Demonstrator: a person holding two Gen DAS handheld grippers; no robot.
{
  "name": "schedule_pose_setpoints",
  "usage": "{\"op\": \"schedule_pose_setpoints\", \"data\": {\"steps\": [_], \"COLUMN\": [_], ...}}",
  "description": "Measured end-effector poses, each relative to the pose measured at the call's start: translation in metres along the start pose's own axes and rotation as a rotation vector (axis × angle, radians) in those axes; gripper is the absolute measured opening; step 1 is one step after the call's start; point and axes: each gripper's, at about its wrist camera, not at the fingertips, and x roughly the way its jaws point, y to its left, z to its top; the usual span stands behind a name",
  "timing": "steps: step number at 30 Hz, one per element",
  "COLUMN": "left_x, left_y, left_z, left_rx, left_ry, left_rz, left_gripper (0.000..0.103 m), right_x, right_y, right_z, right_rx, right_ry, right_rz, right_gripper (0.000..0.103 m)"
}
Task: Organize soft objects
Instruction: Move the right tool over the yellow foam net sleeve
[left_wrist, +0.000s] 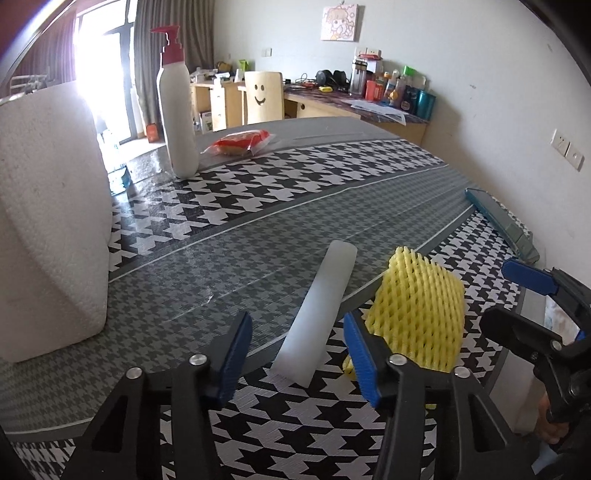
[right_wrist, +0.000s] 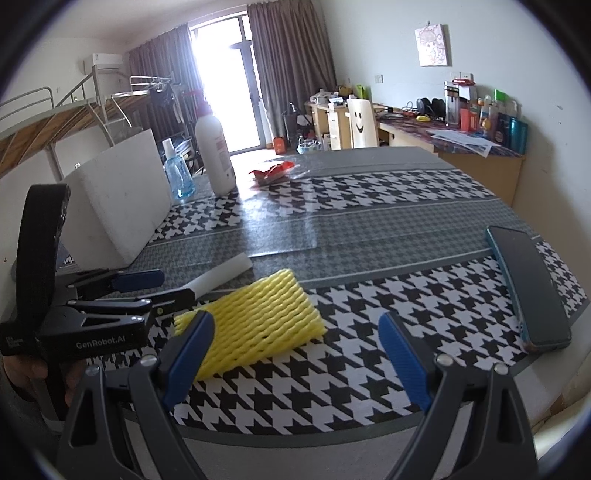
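— Both tongs, left (left_wrist: 297, 354) and right (right_wrist: 295, 354), gape empty?
— Yes. Yellow foam net (right_wrist: 255, 317) and white foam stick (left_wrist: 317, 314) lie touching near the worktop's (right_wrist: 369, 229) front edge.

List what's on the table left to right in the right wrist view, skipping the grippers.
Foam block → blue spray bottle → lotion bottle → red packet → phone. The white tube and yellow net overlap that span, so I left them out.
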Motion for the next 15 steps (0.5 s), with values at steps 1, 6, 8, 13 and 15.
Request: {"op": "schedule_pose_setpoints", "data": {"steps": [1,6,8,13,15], "left_x": [0.002,0.006,0.006,0.007,0.006], "left_y": [0.0,-0.002,-0.004,-0.009,-0.013], "left_z": [0.0,0.0,0.0,0.0,0.0], "left_rx": [0.0,0.012,0.023,0.048,0.07], "left_ry": [0.011,0.03,0.033,0.035,0.036], "left_rz": [0.008,0.021,0.031,0.044,0.051], "left_gripper": [0.047,0.046,0.046,0.04,0.036], "right_x": [0.0,0.001,0.003,0.01,0.014], "right_y": [0.0,0.007,0.009,0.009,0.009], "right_z": [-0.001,-0.002,-0.001,0.0,0.001], "right_rx": [0.001,-0.01,-0.015,-0.009,-0.006], "right_ry": [0.004,0.016,0.028,0.058,0.077], "right_rz": [0.006,0.002,-0.002,-0.02,-0.027], "right_gripper": [0.093,0.093,0.093,0.093,0.093]}}
